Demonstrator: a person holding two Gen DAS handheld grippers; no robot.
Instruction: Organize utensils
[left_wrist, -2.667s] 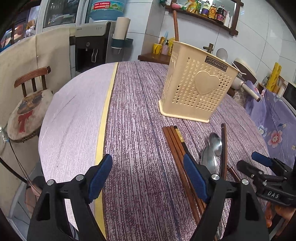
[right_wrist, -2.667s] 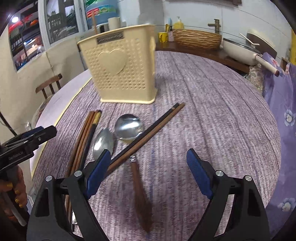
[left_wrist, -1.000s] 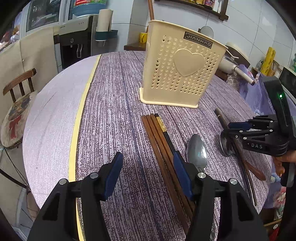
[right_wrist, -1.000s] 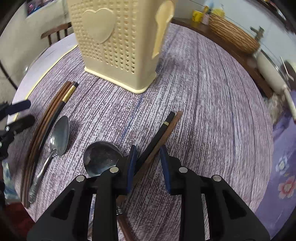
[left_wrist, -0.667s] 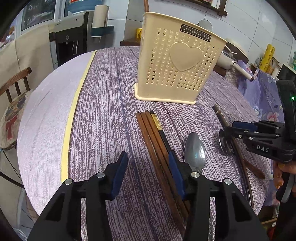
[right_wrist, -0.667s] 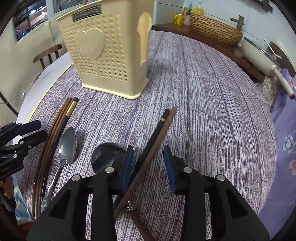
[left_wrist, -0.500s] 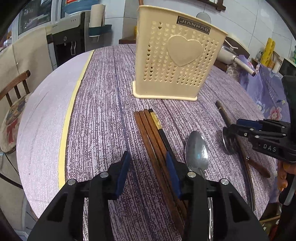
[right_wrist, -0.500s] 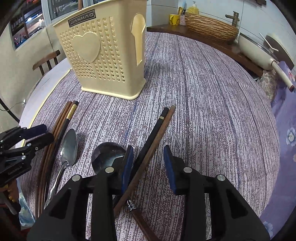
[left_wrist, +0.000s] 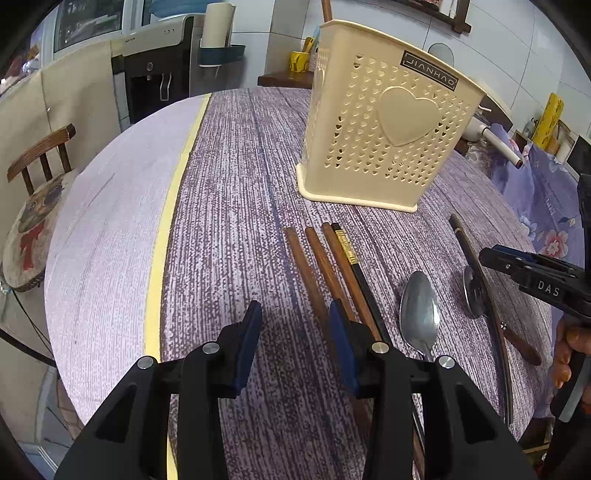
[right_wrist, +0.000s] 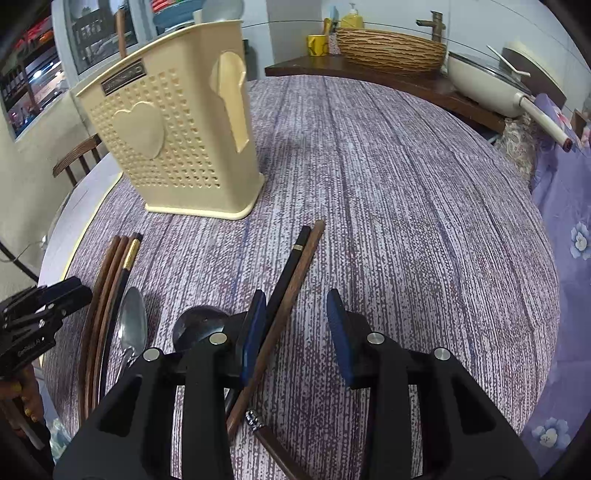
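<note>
Left gripper (left_wrist: 293, 334) has just been narrowing, its jaws apart over bare cloth just left of the chopsticks (left_wrist: 325, 269), gripping nothing. Right gripper (right_wrist: 295, 325), slightly reopened, straddles another pair (right_wrist: 291, 284), seemingly unpinched. Everything lies before the holder (left_wrist: 388, 136); nothing is stowed.

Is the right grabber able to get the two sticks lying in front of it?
Probably yes. The right gripper stands open right over the black and brown chopsticks, which lie on the table between its pads, nearer the left one. Nothing covers them; only the ladle sits close beside.
</note>
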